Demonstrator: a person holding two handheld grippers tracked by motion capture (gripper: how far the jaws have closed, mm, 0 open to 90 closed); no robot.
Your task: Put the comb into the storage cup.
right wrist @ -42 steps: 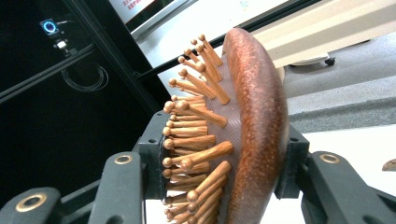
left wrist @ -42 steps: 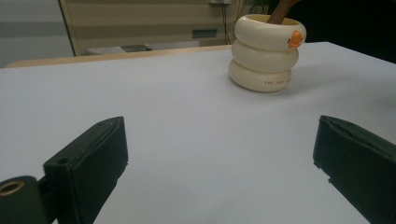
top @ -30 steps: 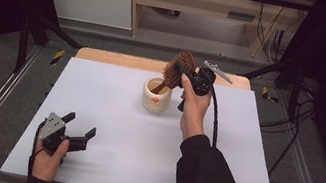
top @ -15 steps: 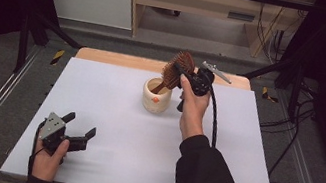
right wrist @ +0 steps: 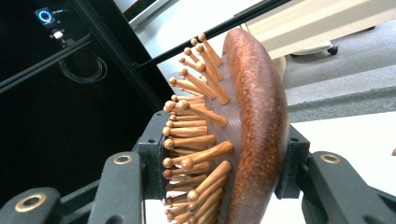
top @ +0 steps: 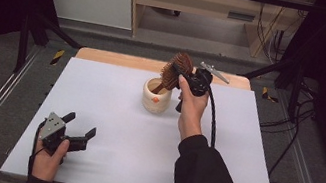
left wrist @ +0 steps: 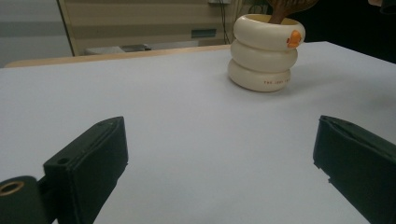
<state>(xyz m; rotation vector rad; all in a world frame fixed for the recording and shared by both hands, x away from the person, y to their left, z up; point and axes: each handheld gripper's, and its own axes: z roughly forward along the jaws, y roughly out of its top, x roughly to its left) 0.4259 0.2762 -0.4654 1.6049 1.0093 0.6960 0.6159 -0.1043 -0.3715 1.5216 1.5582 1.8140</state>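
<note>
We judge the right tool (top: pixel 185 73), clamped on the hairbrush (top: pixel 177 69) head, is seating its handle in the cup (top: pixel 156 96) near the bench's far edge; release comes next, the left tool (top: pixel 78 130) resting apart.

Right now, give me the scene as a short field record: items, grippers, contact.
surface: white table top
brush: wooden hairbrush, handle end down inside the cup, head tilted above the rim
cup: cream ribbed cup, upright, small orange mark on its side
right gripper: right gripper, jaws clamped on the brush head, pins on one side, wooden back on the other
left gripper: left gripper, jaws apart, nothing between them, low at the near left of the table, facing the cup
contact: brush in cup; left gripper apart from both
</note>
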